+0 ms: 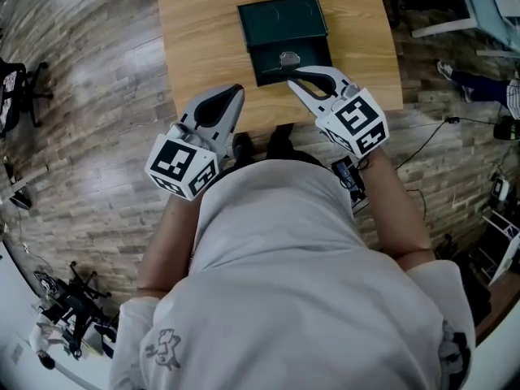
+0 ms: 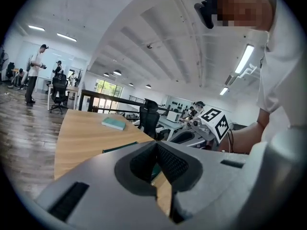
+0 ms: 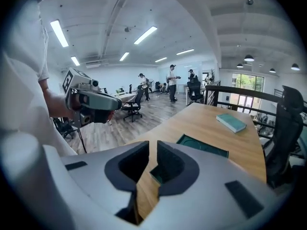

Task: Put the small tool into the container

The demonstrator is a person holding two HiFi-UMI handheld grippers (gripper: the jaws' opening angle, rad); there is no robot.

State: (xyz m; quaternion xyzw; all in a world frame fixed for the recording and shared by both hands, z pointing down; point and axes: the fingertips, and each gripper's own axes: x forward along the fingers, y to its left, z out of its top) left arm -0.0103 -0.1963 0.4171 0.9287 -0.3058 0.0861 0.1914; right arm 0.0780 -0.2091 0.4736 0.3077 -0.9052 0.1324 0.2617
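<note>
A dark green container (image 1: 268,29) lies open on the wooden table (image 1: 203,39), lid folded back. A small silvery tool (image 1: 288,58) rests in its tray. My right gripper (image 1: 294,76) hovers at the tray's near edge, just short of the tool. Its jaws (image 3: 152,152) stand a narrow gap apart with nothing between them; the container's edge (image 3: 204,146) shows beyond. My left gripper (image 1: 236,92) is held left of the container near the table's front edge, and its jaws (image 2: 156,146) meet at the tips, empty.
A teal book (image 3: 231,122) lies farther along the table. Office chairs (image 2: 148,116) and desks stand beyond it, and people stand far off on the wood floor (image 1: 89,96). A cable (image 1: 422,140) runs across the floor at the right.
</note>
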